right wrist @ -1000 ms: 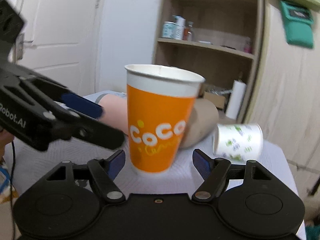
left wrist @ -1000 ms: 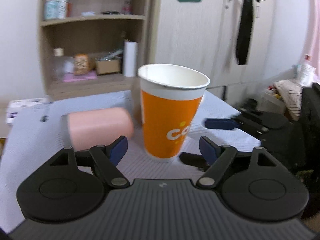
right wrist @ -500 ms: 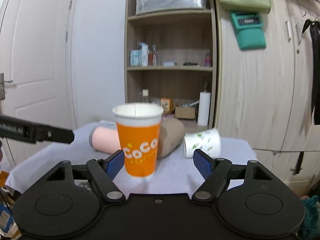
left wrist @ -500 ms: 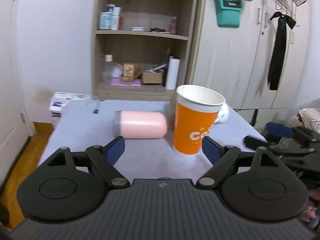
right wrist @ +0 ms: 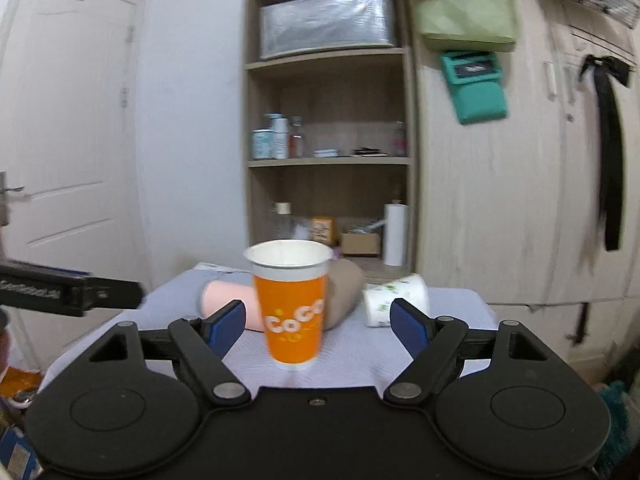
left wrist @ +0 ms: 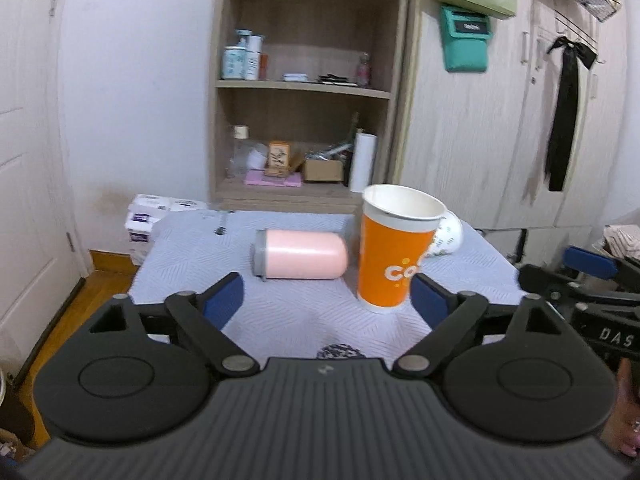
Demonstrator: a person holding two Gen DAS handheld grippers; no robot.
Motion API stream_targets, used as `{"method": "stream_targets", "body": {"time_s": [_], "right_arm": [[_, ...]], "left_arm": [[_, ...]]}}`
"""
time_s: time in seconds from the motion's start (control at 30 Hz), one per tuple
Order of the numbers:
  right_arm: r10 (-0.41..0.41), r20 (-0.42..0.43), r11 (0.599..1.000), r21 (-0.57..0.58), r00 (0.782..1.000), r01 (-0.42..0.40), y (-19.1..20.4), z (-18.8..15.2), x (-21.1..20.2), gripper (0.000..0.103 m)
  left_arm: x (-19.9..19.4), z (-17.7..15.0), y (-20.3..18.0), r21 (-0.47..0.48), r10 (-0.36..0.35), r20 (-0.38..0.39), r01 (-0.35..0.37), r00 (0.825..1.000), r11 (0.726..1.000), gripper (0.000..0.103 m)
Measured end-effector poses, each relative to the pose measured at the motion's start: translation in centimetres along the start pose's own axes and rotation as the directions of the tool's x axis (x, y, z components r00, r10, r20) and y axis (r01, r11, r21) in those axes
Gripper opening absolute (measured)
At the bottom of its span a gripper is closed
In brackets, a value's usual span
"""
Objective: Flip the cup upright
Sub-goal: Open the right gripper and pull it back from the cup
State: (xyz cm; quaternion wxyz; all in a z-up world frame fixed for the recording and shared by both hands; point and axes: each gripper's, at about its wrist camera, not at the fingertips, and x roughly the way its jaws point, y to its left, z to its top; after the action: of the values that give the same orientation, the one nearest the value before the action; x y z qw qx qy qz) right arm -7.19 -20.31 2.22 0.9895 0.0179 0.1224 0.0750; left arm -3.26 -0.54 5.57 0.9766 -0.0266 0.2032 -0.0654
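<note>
While both tongs gape, orange cup (left wrist: 390, 256) stands upright, hollow.

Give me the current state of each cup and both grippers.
Orange paper cup: upright, mouth up, on the table.
Pink cup: lying on its side.
Brown cup: on its side behind the orange one.
White green-patterned cup: on its side.
Left gripper: open, empty.
Right gripper: open, empty.
</note>
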Motion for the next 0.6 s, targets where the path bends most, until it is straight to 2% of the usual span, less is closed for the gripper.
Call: {"method": "stream_targets", "body": {"time_s": [0.07,0.27,0.4,0.6], "right_arm": [[-0.031,-0.004,1.0,-0.001,1.0,0.031,-0.2,-0.1,-0.2,0.084],[-0.117,0.008,0.993,0.035,0.993,0.117,-0.5,0.0,-0.9,0.103],[-0.173,-0.003,0.983,0.06,0.985,0.173,-0.5,0.1,-1.1,0.103],[-0.162,-0.017,0.985,0.051,0.987,0.163,0.0,0.2,-1.7,0.103]], "left_arm": [[-0.1,-0.1,0.1,0.001,0.022,0.007,-0.022,1.0,1.0,0.096],[-0.2,-0.4,0.5,-0.008,0.021,-0.005,-0.021,1.0,1.0,0.099],[-0.2,-0.7,0.4,-0.002,0.048,-0.012,-0.048,0.999,0.999,0.103],[-0.1,-0.8,0.4,0.001,0.077,-0.041,-0.077,0.996,0.997,0.103]]}}
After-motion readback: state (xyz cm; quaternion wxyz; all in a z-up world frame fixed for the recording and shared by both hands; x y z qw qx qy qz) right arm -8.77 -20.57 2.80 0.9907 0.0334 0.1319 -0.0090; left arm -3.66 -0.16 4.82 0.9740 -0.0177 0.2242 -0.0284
